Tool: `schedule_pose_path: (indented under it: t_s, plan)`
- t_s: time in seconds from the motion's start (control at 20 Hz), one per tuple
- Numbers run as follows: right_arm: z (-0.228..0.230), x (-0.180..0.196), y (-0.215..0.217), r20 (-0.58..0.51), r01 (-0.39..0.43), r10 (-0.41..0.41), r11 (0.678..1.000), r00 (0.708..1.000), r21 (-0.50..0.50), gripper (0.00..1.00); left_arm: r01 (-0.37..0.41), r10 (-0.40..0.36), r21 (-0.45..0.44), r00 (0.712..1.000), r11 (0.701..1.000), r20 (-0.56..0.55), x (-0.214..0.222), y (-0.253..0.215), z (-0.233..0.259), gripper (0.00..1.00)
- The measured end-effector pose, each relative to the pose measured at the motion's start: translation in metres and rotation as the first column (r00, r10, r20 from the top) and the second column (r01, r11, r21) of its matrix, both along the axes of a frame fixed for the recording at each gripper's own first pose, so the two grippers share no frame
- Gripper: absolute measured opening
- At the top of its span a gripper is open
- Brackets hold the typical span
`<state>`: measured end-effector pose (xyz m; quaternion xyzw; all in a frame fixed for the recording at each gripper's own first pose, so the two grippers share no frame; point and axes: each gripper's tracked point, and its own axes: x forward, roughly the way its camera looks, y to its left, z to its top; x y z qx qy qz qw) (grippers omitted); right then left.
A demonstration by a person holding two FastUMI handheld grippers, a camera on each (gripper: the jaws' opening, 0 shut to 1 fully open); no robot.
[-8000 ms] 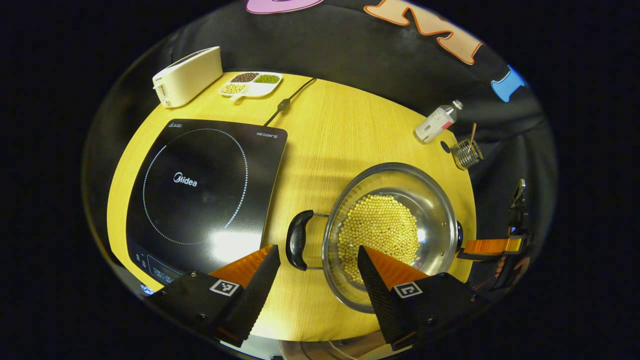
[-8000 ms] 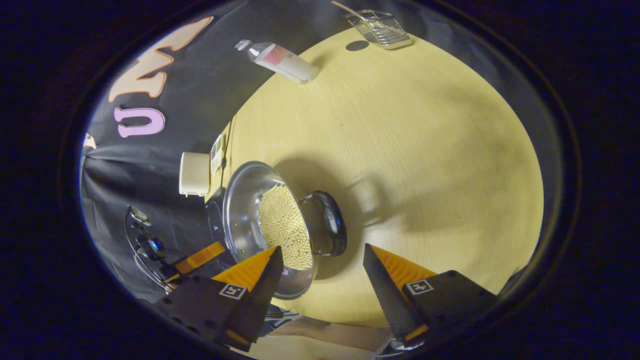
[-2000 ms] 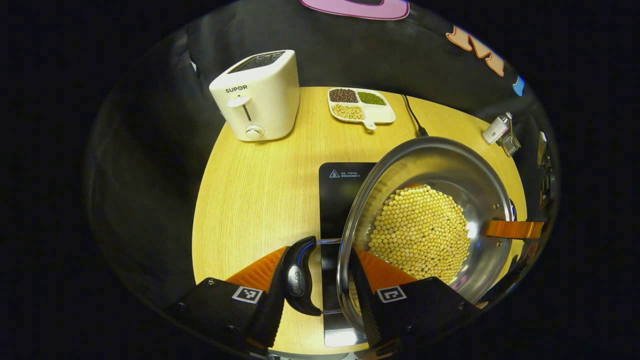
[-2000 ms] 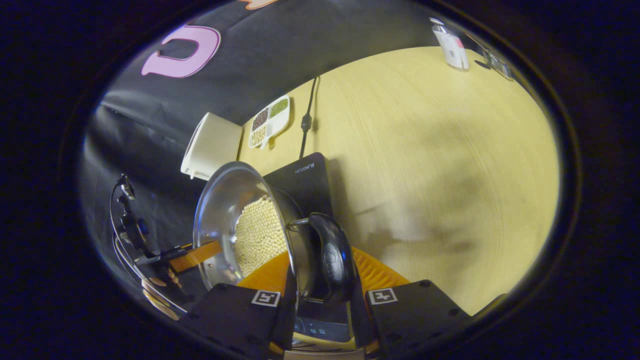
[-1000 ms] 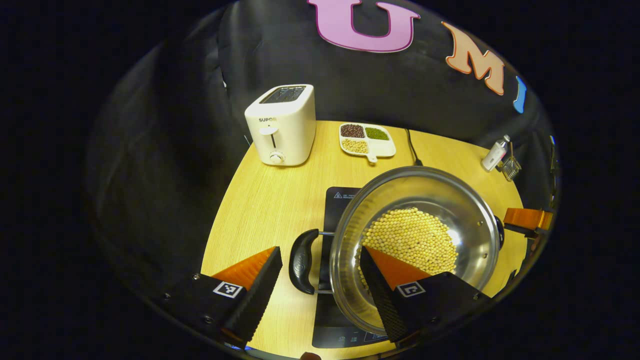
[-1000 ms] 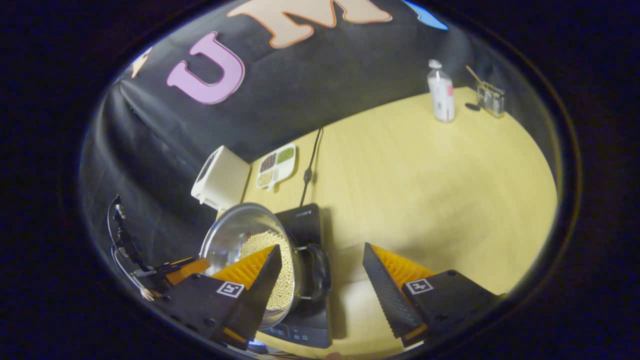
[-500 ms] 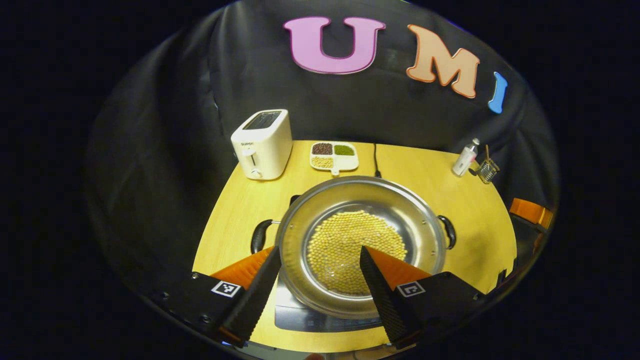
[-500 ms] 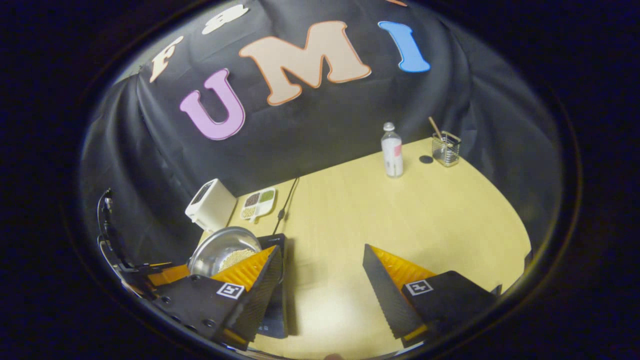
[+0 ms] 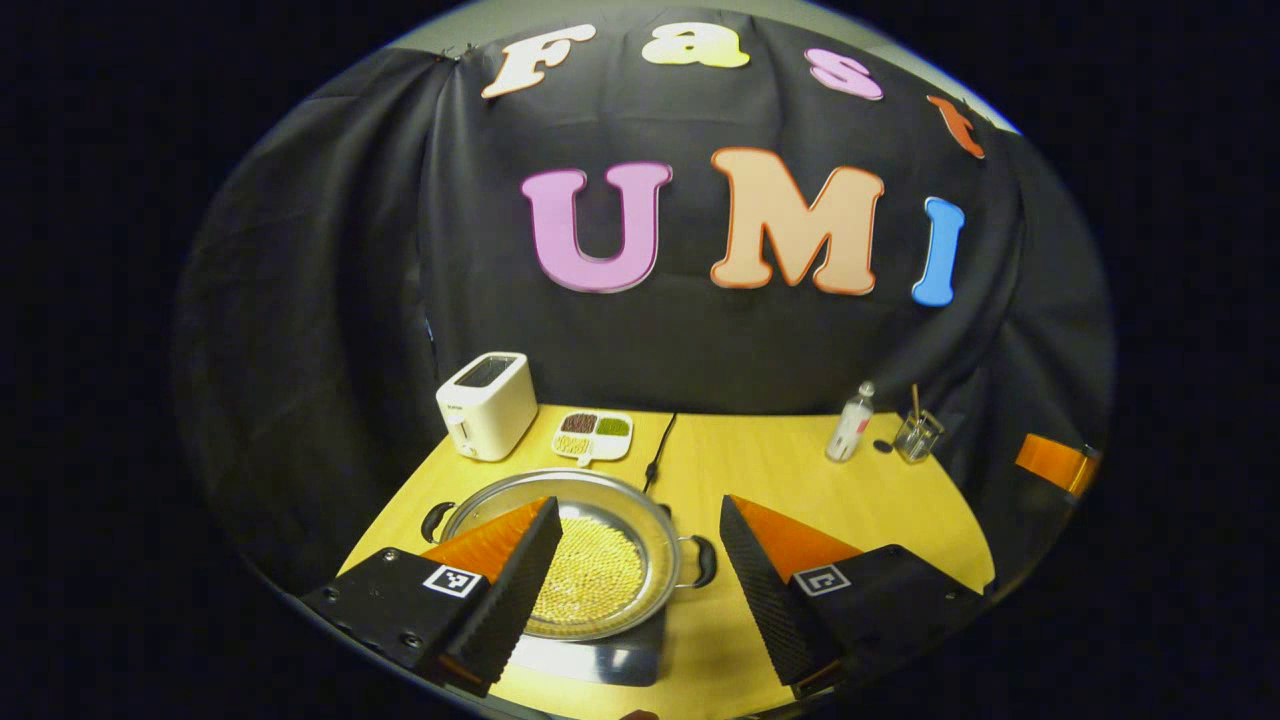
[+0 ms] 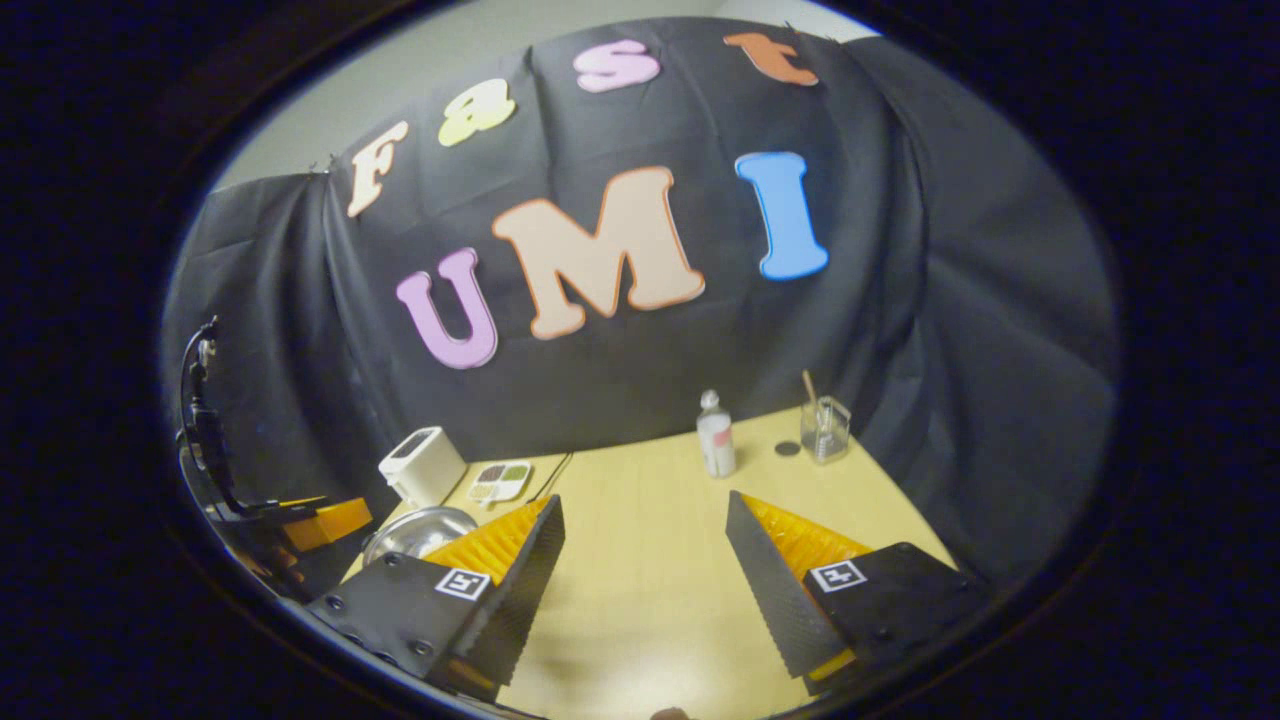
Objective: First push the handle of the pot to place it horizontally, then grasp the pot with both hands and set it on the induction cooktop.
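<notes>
Blocking part of the pot (image 9: pixel 600 545), the left gripper (image 9: pixel 640 570) finger covers its near-left rim; the cooktop (image 9: pixel 600 662) under it shows just a dark front edge. Pot sits on that cooktop, beans inside, handles out sideways. Right gripper (image 10: pixel 645 570) spread wide, empty, above the table (image 10: pixel 650 590). Left also wide apart, touching nothing.

Ahead of the left gripper (image 9: pixel 635 560), the pot (image 9: pixel 590 555) on the cooktop (image 9: pixel 600 662) blocks low passage; toaster (image 9: pixel 487 405) and bean tray (image 9: pixel 593 437) stand beyond. Bare table (image 10: pixel 640 560) lies ahead of the right gripper (image 10: pixel 645 565); bottle (image 10: pixel 715 434) and holder (image 10: pixel 825 428) stand farther off.
</notes>
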<state>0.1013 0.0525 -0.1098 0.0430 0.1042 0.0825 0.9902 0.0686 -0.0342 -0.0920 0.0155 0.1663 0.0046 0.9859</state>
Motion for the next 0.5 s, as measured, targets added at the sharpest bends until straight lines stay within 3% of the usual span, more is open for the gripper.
schedule_pose_path:
  t_s: [0.05,0.25,0.5]
  plan:
    - [0.016,-0.004,-0.009,0.044,-0.006,0.006,1.0,0.999,-0.012,0.92,-0.013,0.012,0.002,0.998,1.0,0.055,-0.004,-0.011,0.015,0.97]
    - [0.07,-0.019,-0.04,0.203,-0.034,0.042,0.998,0.978,-0.045,0.92,-0.03,0.037,-0.032,0.965,0.999,0.261,-0.02,-0.053,0.06,0.96]
    - [0.088,-0.038,-0.074,0.294,-0.032,0.05,0.997,0.955,-0.065,0.92,-0.045,0.075,-0.081,0.909,0.996,0.41,-0.043,-0.081,0.078,0.96]
